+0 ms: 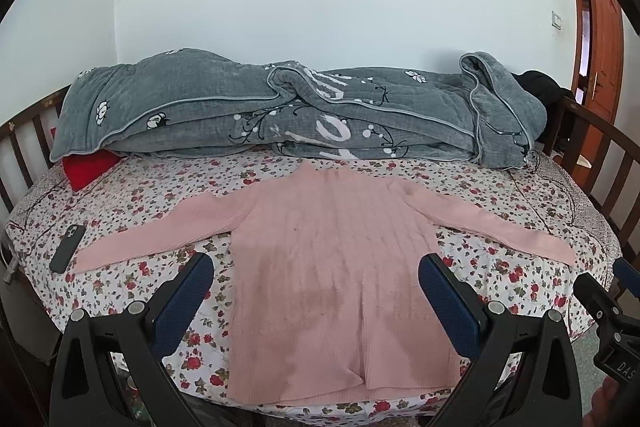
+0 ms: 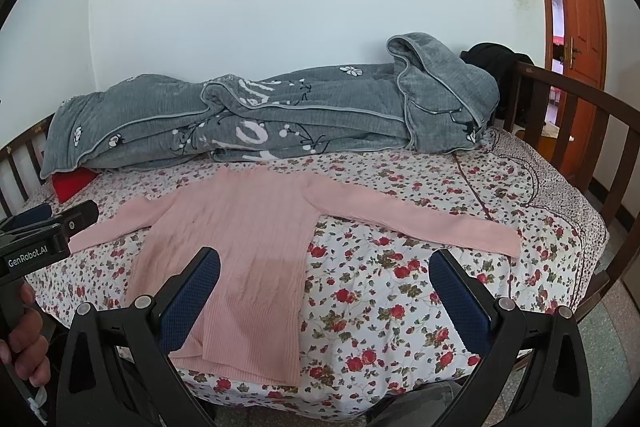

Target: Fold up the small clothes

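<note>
Jaws wide on both grippers; pink sweater [image 1: 336,267] flat btwn/below, untouched.

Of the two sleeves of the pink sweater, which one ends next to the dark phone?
The sleeve on the left of the pink sweater: its cuff lies right beside the dark phone. The other sleeve reaches toward the bed's right edge, with only floral sheet near it.

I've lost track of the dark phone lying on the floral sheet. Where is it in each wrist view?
Left wrist view: the phone lies at the far left on the floral sheet, just off the end of the pink sweater sleeve.
Right wrist view: not visible; the left tongs cover that corner.
Shared landmark: the red item under the grey quilt corner.
</note>
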`<action>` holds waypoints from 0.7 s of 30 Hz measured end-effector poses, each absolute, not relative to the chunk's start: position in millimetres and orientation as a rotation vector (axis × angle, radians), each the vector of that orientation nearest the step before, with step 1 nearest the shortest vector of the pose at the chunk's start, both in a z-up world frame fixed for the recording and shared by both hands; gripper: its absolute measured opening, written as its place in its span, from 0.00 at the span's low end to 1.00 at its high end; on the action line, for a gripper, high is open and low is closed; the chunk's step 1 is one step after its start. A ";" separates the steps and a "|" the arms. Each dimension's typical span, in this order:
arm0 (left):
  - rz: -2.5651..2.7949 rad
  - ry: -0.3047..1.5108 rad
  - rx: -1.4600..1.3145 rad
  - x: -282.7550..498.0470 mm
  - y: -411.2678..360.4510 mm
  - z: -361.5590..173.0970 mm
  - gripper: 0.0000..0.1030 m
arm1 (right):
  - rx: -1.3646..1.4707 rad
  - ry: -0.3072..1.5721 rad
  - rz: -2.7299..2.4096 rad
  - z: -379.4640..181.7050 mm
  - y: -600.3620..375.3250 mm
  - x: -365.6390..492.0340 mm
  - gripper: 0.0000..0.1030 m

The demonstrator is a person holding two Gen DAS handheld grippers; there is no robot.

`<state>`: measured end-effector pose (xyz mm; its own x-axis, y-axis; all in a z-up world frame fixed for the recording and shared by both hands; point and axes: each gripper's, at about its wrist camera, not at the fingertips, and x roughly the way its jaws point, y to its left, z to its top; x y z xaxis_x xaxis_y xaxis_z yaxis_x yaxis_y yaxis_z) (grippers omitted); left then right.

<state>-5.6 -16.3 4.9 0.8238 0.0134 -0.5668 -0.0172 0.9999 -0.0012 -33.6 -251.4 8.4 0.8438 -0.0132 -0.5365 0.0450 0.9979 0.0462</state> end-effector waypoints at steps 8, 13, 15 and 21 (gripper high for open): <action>0.012 0.595 -0.003 -8.4 -18.8 7.3 1.00 | 0.061 0.564 -0.031 9.6 -251.6 -33.8 0.99; 0.011 0.595 -0.007 -8.9 -19.7 7.8 1.00 | 0.059 0.562 -0.030 8.8 -252.4 -34.9 0.99; 0.012 0.595 -0.006 -8.9 -19.8 7.9 1.00 | 0.059 0.562 -0.031 8.7 -252.5 -35.1 0.99; 0.011 0.594 -0.008 -9.8 -19.4 8.4 1.00 | 0.060 0.562 -0.029 8.6 -252.8 -36.5 0.99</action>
